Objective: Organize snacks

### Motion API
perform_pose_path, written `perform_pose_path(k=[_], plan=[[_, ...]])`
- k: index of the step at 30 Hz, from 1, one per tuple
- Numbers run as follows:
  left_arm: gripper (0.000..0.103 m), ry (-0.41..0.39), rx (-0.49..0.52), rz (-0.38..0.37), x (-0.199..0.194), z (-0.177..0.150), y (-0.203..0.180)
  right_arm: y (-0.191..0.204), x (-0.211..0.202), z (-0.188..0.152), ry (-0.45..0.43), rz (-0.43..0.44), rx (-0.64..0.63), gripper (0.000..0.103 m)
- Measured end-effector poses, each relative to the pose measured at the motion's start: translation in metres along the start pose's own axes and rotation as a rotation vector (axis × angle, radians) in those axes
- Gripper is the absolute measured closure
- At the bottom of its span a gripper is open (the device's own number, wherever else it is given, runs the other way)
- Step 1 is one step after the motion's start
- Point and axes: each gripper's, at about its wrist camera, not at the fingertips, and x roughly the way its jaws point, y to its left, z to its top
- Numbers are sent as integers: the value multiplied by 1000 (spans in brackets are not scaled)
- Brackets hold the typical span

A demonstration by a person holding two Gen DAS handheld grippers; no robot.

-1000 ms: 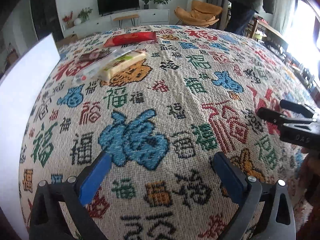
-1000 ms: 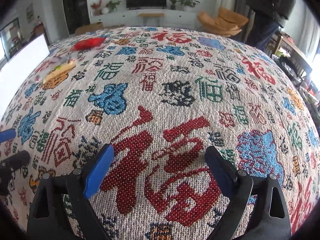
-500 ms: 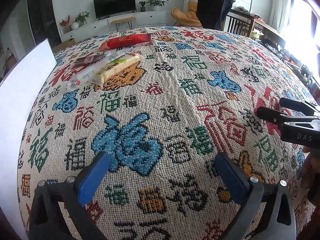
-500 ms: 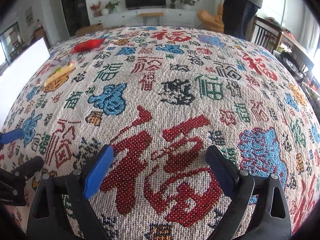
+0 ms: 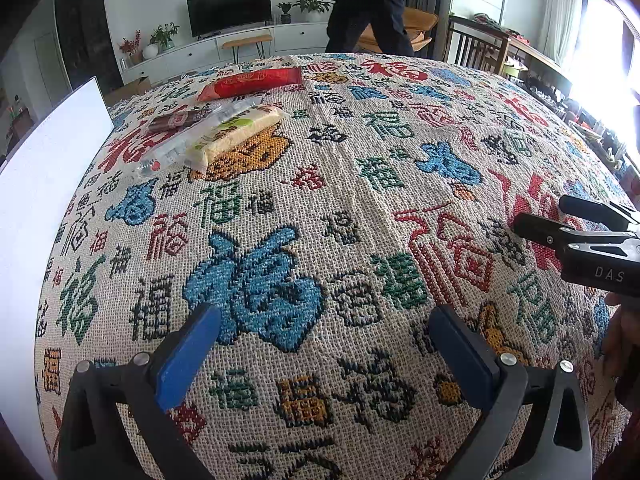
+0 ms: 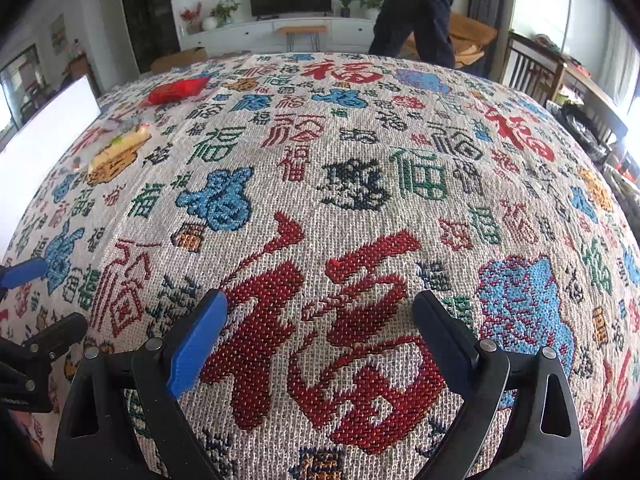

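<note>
Far left on the tablecloth (image 5: pixel 360 208): four snack packs — red (image 5: pixel 250 82), brown (image 5: pixel 178 119), clear (image 5: pixel 188 140), yellow (image 5: pixel 236 136). Your left gripper (image 5: pixel 320 344) and right gripper (image 6: pixel 318 332) are spread wide, empty.

On the patterned tablecloth (image 5: pixel 360 208), a red packet (image 5: pixel 250 83), a brown packet (image 5: pixel 178 120) and a yellow snack pack (image 5: pixel 236 136) are seen clustered at eleven o'clock, well beyond the wide-spread, empty left gripper (image 5: pixel 324 344).

The person (image 5: pixel 372 4) is cut off above the waist; snack labels (image 5: pixel 224 132) are unreadable.
</note>
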Motion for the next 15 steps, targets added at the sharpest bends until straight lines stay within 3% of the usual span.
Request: perform_pose_path(k=[15], plan=[[0,0,1,1,2,1,-1,0,0,0,-1,0,0,7]])
